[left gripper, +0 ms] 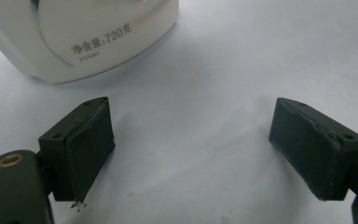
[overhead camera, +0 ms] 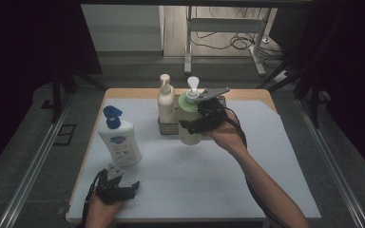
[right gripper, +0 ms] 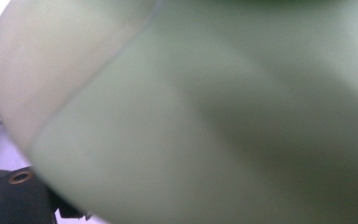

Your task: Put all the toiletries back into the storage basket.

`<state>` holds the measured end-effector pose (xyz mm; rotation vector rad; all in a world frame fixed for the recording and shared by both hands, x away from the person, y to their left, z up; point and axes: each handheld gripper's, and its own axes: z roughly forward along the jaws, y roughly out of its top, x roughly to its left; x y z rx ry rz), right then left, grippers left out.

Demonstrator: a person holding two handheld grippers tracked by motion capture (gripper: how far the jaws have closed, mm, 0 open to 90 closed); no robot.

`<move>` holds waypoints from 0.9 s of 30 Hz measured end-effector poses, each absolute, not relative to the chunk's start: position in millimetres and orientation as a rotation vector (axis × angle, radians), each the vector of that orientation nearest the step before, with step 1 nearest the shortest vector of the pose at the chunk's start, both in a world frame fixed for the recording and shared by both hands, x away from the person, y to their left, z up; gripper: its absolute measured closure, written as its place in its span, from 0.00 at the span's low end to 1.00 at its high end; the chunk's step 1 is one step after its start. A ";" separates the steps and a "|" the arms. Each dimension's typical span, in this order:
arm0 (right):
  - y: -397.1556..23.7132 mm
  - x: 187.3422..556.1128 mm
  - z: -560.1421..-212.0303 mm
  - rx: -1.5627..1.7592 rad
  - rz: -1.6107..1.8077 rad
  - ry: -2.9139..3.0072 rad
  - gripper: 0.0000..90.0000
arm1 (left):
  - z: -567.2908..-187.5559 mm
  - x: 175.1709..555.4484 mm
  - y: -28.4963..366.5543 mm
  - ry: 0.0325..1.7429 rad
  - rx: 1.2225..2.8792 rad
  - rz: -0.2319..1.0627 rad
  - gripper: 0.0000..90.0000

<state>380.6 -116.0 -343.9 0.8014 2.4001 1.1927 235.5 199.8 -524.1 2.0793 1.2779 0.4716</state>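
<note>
A white mat [overhead camera: 247, 180] is spread over most of the wooden table [overhead camera: 138, 93], whose bare edge is seen at twelve o'clock. Toward nine o'clock on the mat a white pump bottle [overhead camera: 119, 141] with a blue head is stood upright; its lower wall, printed with dark characters, is seen again in the left gripper view [left gripper: 93, 37]. At twelve o'clock a small grey tray [overhead camera: 167, 127] is set, and a cream pump bottle [overhead camera: 165, 100] is stood upright in its left part. Just beside that, at its three o'clock, a pale green pump bottle [overhead camera: 188, 121] with a white head is clasped around its body by the right gripper [overhead camera: 204, 118]; whether its base is lifted off the tray cannot be told. In the right gripper view the green bottle [right gripper: 205, 121] is pressed close against the camera, blurred.

At seven o'clock on the mat the left gripper [overhead camera: 116, 186] is held low, just below the white bottle and apart from it. In the left gripper view the left gripper [left gripper: 191, 154] has its jaws spread wide over bare mat [left gripper: 242, 60].
</note>
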 end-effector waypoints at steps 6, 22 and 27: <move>-116.6 388.3 -341.6 0.826 1.184 2.376 0.14 | -524.1 235.6 199.8 1.278 2.080 0.472 0.15; -114.5 408.5 -330.5 0.872 1.183 2.319 0.14 | -524.1 235.5 199.9 1.278 2.079 0.471 0.15; -114.3 416.6 -329.2 0.891 1.174 2.305 0.14 | -524.1 235.5 199.9 1.278 2.079 0.471 0.15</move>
